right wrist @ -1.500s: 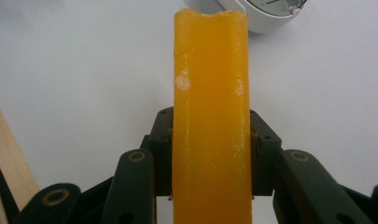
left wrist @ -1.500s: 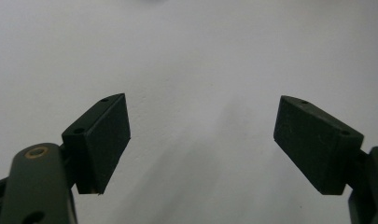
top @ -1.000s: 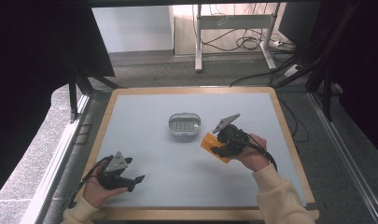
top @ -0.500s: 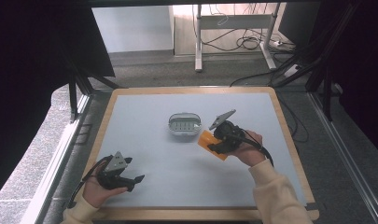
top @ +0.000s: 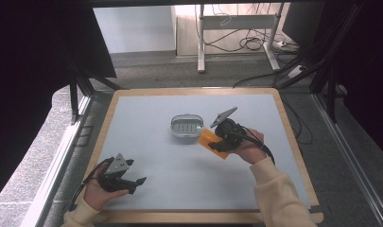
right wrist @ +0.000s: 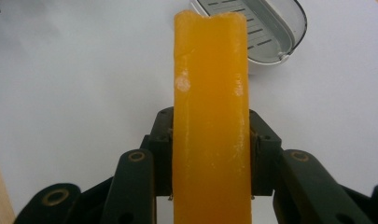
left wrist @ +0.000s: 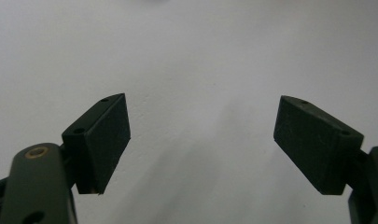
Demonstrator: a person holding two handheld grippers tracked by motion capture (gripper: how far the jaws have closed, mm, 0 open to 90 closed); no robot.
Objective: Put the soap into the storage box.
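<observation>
Our right tool (top: pixel 216 140) clamps the orange soap bar (top: pixel 211 140) just beside the soap dish (top: pixel 187 126); next we lower it in. Left tool (top: pixel 132 182) gapes empty.

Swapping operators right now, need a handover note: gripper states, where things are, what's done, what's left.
Right gripper: shut on the orange bar, held by its narrow sides and lifted off the table, just beside the dish.
Left gripper: open, nothing between its jaws, resting near the front left of the table.
Soap dish: grey, oval, slotted inside, mid-table, nothing in it.
Done: bar is picked up and brought next to the dish.
Left: likely carry the bar over the dish, lower it onto the slotted insert and open the jaws. The bar looks glossy, maybe slippery, so keep the grip firm.
</observation>
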